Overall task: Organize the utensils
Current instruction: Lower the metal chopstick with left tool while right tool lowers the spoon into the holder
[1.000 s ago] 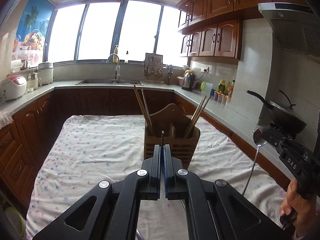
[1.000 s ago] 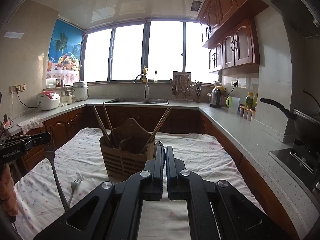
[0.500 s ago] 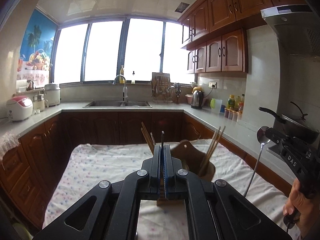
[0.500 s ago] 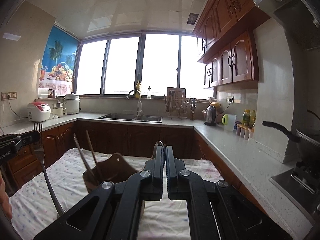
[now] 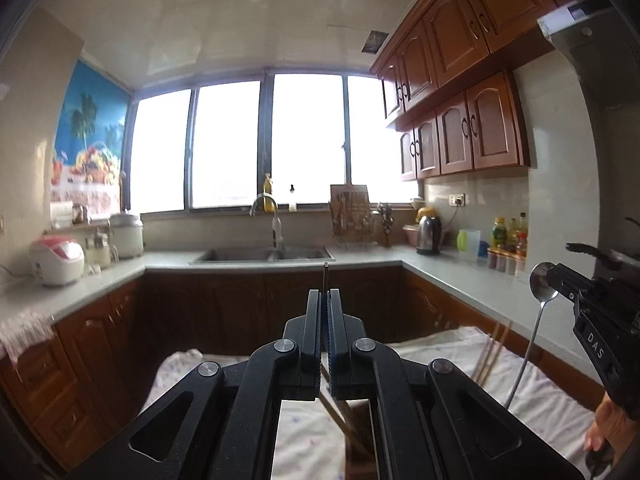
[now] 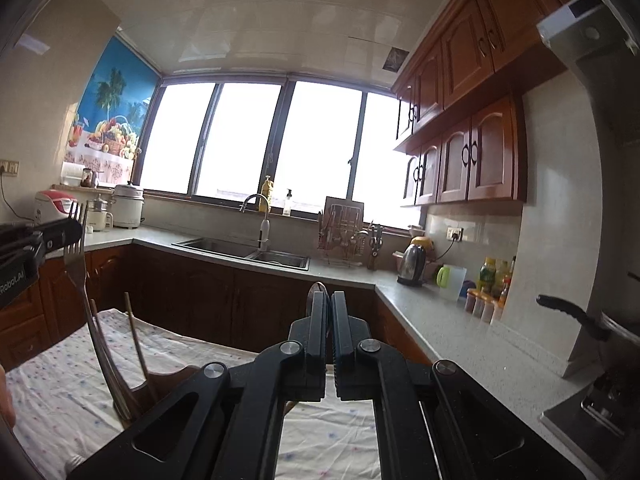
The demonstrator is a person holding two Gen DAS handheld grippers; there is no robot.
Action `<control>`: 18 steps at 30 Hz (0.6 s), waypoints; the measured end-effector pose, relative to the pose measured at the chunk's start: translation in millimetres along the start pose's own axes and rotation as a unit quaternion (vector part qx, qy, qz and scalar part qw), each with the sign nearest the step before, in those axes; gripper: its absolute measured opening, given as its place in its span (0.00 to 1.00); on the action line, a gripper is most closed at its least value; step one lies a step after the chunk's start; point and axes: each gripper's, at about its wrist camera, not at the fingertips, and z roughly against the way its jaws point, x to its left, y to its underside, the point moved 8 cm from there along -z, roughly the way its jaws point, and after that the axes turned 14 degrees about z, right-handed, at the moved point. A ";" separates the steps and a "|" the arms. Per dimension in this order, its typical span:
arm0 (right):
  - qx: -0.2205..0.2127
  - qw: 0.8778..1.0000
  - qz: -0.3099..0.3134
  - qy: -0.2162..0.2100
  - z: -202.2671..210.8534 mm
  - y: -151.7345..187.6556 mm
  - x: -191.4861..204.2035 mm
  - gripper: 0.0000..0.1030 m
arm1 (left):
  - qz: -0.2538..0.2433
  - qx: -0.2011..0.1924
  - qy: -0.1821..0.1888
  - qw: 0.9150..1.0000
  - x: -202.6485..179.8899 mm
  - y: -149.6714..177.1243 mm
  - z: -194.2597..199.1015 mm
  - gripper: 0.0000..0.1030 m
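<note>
left gripper (image 5: pixel 324 296) fingers clamping fork (image 6: pixel 78 264) near its tines | right gripper (image 6: pixel 327 300) fingers clamping spoon (image 5: pixel 540 284) at its bowl | both hanging above wooden holder (image 6: pixel 168 380) on worktop | light, stiff, slippery steel: pinching lower on handles likely swinging less

- fork (image 6: pixel 76 264): shiny metal
- spoon (image 5: pixel 540 288): polished metal, mirror bowl
- chopsticks (image 6: pixel 138 344): plain wood
- holder (image 6: pixel 160 386) at 7 o'clock, right view: dark wood
- tablecloth (image 6: pixel 52 384): matt dotted cloth, wrinkled
- left gripper (image 5: pixel 325 300), right gripper (image 6: pixel 327 304): matt black plastic
- countertop (image 6: pixel 432 320): smooth speckled stone
</note>
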 end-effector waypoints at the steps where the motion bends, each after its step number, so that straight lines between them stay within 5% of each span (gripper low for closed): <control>1: -0.002 1.000 0.004 0.003 -3.8 0.3 2.0 0.02 | -0.011 -0.008 -0.004 1.000 -5.0 3.0 -5.2 0.00; 11: -0.009 0.999 0.048 0.013 -26.5 18.3 39.2 0.02 | -0.062 -0.020 -0.023 0.998 -32.4 73.3 -42.4 0.00; 18: -0.002 0.999 0.038 -0.005 -21.3 40.8 56.2 0.02 | -0.063 0.006 -0.016 0.998 -33.8 97.6 -44.1 0.00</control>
